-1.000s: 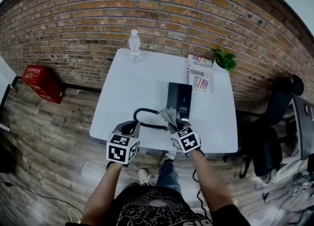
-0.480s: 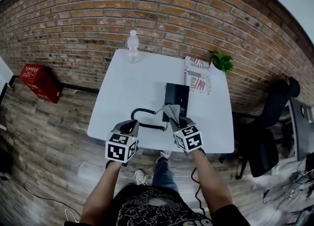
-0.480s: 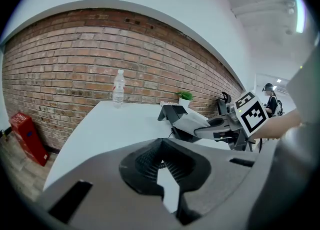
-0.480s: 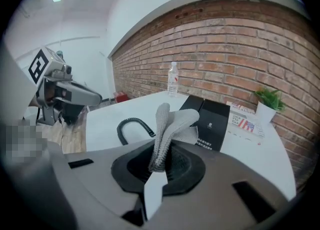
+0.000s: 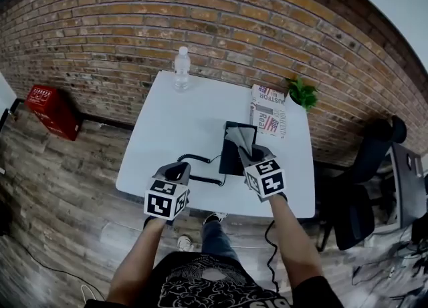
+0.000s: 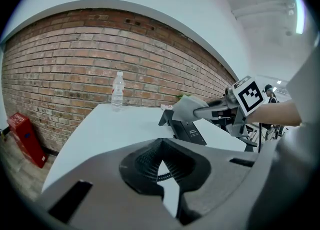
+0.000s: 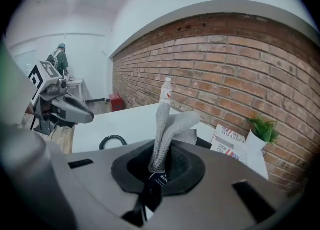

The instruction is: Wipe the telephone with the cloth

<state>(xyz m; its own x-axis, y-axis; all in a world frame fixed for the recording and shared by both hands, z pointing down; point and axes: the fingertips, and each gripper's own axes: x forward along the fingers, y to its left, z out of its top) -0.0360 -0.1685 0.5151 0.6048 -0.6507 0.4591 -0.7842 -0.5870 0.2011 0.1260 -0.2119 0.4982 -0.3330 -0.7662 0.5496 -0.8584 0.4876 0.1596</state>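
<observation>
The telephone (image 5: 231, 158) lies near the centre of the head view, on the near half of the white table (image 5: 167, 119). It reads only as a dark slab, and no separate handset can be made out. Its upper end is covered by the grey cloth (image 5: 242, 139), so the surface beneath is hidden. The right gripper (image 5: 249, 154) comes in from the lower right with its jaws closed on that cloth. In the right gripper view the fabric rises in folds from the dark gap at bottom centre and blocks most of the telephone behind it. The left gripper (image 5: 178, 168) sits lower left of the telephone at the end of the coiled cord (image 5: 204, 180). In the left gripper view its jaws are closed on the cord, whose ribbed turns fill the gap. From there the cloth appears to rest on the telephone's raised end, though actual contact is hard to confirm. A water bottle (image 5: 181, 67) stands at the table's far edge.
</observation>
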